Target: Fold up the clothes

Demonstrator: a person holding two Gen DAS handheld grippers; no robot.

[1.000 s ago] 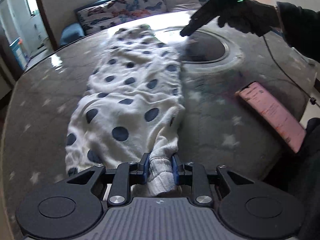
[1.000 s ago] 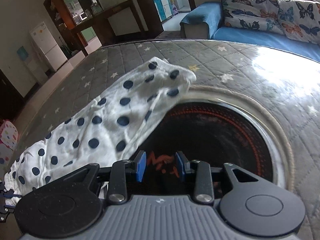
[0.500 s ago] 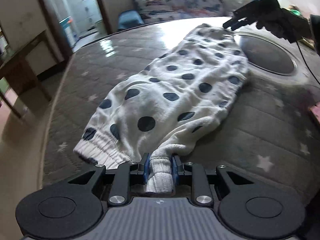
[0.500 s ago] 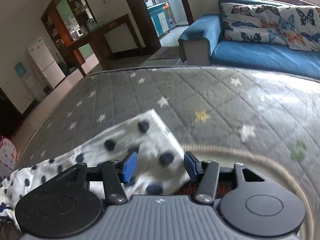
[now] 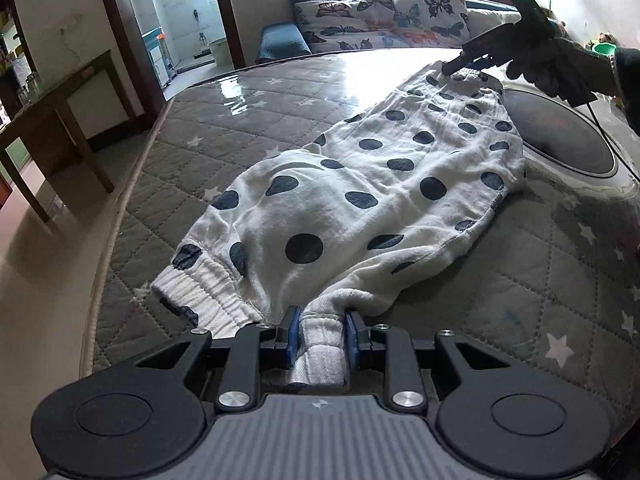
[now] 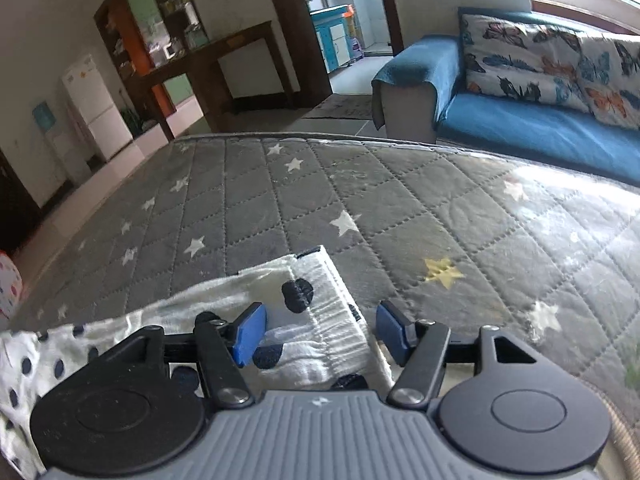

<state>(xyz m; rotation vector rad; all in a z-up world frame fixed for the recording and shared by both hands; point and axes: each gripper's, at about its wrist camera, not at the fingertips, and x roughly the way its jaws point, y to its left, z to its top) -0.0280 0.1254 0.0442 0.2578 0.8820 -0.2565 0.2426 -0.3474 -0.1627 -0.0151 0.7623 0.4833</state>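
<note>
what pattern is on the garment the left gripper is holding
White with dark navy polka dots, clearest in the left wrist view.

White trousers dotted with navy spots lie on a grey quilted worktop scattered with white stars and a single yellow one. Black tongs carry blue pads. Behind, a blue sofa bears butterfly-print cushions.

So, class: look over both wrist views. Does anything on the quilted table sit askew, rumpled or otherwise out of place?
Yes. The polka-dot trousers lie diagonally and rumpled, their far edge overlapping the round black hob set into the quilted table. The left gripper pinches one cuff, while the right gripper stands open over the waistband.
</note>
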